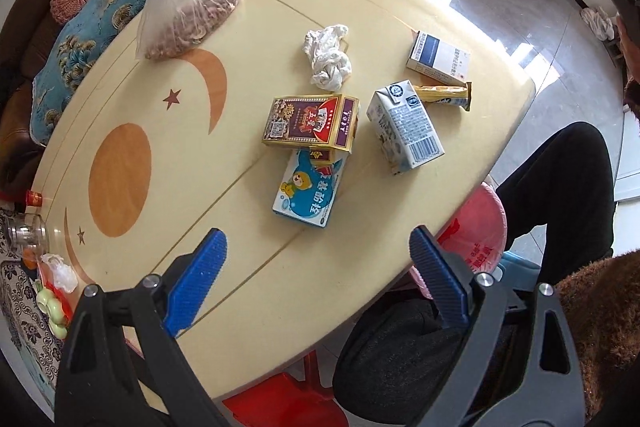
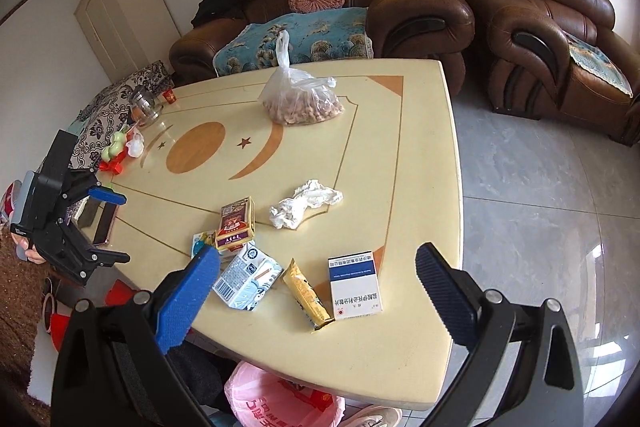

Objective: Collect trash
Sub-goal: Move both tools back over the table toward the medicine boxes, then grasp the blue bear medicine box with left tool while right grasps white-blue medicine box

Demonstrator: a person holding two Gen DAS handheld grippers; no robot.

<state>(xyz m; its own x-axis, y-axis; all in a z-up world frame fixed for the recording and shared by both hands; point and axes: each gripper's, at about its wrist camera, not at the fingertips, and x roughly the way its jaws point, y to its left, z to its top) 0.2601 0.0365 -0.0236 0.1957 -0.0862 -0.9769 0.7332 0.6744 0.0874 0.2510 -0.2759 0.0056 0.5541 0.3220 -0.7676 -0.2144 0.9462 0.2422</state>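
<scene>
Six bits of trash: all on the cream table, grouped toward its near edge.
Surroundings: clear bag of nuts farther back on table; glass jar & small bits at far-left corner; brown sofa w/ blue cover behind.
In the way: nothing between either tool and the trash.
Bin bag: pink bag open below table's near edge, partly hidden by it.
Tissue: crumpled white tissue, mid-table, apart from the boxes.
Red/gold box: lies overlapping the top of the blue bear box.
Milk carton: white, on its side, barcode showing; touches yellow wrapper in left view.
Blue/white box: flat, just beside wrapper, nearest table edge in right view.
Left gripper: blue pads spread wide, holding nothing, over near table edge, short of bear box.
Right gripper: spread wide, nothing held, carton, wrapper & blue/white box seen between its fingers.
</scene>
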